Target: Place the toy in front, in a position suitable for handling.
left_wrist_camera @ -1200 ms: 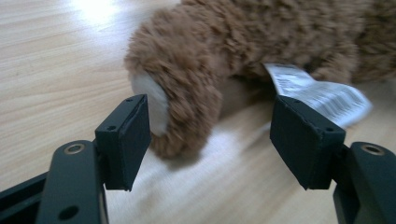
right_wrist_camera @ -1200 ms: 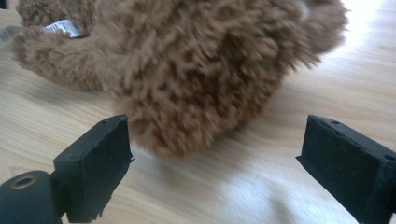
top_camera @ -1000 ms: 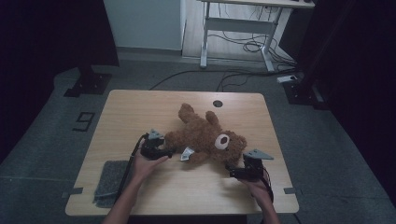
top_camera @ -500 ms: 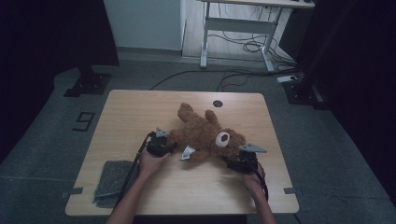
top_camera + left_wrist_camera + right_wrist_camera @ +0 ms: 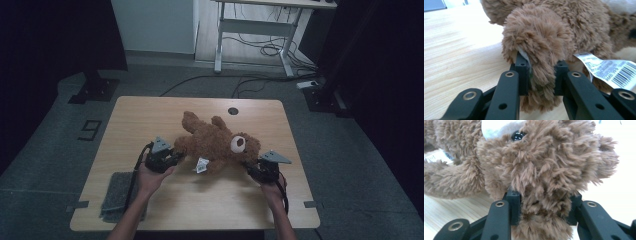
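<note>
A brown teddy bear (image 5: 215, 142) of shaggy plush is seen lying on the pale wooden table (image 5: 150, 115), roughly at its middle, with its rounded limbs spread to the far side and its head turned to the right. A white muzzle patch and a glossy black eye (image 5: 517, 135) are set into the long, tufted pile of the head. A white fabric label (image 5: 609, 70), printed with a barcode and fine text, is stitched to the body and is draped toward the near side.

The left gripper (image 5: 172, 157) is held at the bear's left end. Its jaws have just been closing, and in the left gripper view a thick furry paw is pinched between the two black, squared fingertips (image 5: 522, 65), the pile bulging out above and below them. The right gripper (image 5: 255, 170) is held at the bear's right end, by the head. Its jaws have also just been closing, and a clump of head fur is squeezed between its matt black fingertips (image 5: 513, 197). Each gripper is topped by a grey three-cornered plate.

A grey, coarse-textured rectangular cloth (image 5: 112, 192) is laid flat at the near left of the table, under the left forearm. A small round dark hole (image 5: 232, 110) is cut into the tabletop near the far edge.
</note>
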Demonstrator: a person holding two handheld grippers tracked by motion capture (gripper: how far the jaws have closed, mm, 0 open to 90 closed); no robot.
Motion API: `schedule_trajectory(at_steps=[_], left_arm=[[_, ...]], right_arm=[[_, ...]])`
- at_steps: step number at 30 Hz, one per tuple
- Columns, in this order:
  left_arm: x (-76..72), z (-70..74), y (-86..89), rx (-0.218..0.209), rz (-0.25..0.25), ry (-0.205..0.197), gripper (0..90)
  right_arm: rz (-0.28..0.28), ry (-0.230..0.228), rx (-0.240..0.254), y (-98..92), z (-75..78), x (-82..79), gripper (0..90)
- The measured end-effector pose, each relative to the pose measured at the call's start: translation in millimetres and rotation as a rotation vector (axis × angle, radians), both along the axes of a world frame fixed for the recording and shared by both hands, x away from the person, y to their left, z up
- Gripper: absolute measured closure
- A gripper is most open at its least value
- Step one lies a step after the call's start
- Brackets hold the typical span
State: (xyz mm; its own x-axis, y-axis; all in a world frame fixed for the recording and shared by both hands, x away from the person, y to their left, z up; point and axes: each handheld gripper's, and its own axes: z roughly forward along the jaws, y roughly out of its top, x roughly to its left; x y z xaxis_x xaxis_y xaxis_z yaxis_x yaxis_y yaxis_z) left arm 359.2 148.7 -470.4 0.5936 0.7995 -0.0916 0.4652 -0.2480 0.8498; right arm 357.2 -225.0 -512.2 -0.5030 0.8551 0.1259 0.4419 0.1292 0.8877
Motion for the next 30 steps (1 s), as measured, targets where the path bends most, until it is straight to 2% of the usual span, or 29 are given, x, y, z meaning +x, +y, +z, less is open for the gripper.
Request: schedule_trajectory(at_steps=[3,5,8,10,13,15,17,18,22,25,27,30], left_arm=[[-18.5,2.2,4.7,-0.02,-0.006,-0.016,72.8],[-30.1,-2.3,6.4,-0.031,-0.008,-0.009,72.8],[-39.7,-13.7,4.6,-0.013,-0.007,0.008,72.7],[-41.5,-24.3,2.3,-0.001,-0.01,0.034,72.6],[-44.5,-33.7,1.1,-0.024,-0.016,0.05,72.6],[-46.1,-33.5,0.2,-0.004,-0.02,0.055,72.4],[-47.5,-33.5,0.2,-0.003,-0.019,0.055,72.1],[-50.4,-36.2,-1.6,0.011,-0.017,0.051,71.7],[-52.3,-41.4,-2.9,0.021,-0.02,0.058,70.9],[-52.7,-44.2,-3.9,0.023,-0.014,0.061,69.0],[-51.1,-45.1,-3.5,0.034,-0.009,0.064,66.7],[-50.5,-45.8,-2.1,0.047,-0.008,0.071,61.2]], right_arm=[[0.04,-0.019,0.007,-2.4,6.3,0.1,60.0],[0.067,-0.021,0.006,-3.6,6.8,1.2,59.4],[0.093,-0.001,-0.005,-5.0,2.9,3.6,58.0],[0.101,0.017,-0.026,-5.9,-2.2,4.7,57.7],[0.104,0.042,-0.037,-7.7,-11.1,4.9,57.4],[0.11,0.055,-0.016,-11.2,-15.0,3.0,56.9],[0.112,0.057,-0.014,-11.8,-15.6,1.1,56.4],[0.11,0.052,-0.019,-11.8,-16.6,-2.2,53.2],[0.083,0.052,-0.003,-13.9,-19.8,-1.9,43.4],[0.06,0.049,0.009,-14.9,-20.5,-3.5,40.7],[0.058,0.051,0.007,-14.1,-20.1,-5.6,40.4],[0.063,0.05,0.008,-13.7,-20.3,-6.9,44.7]])
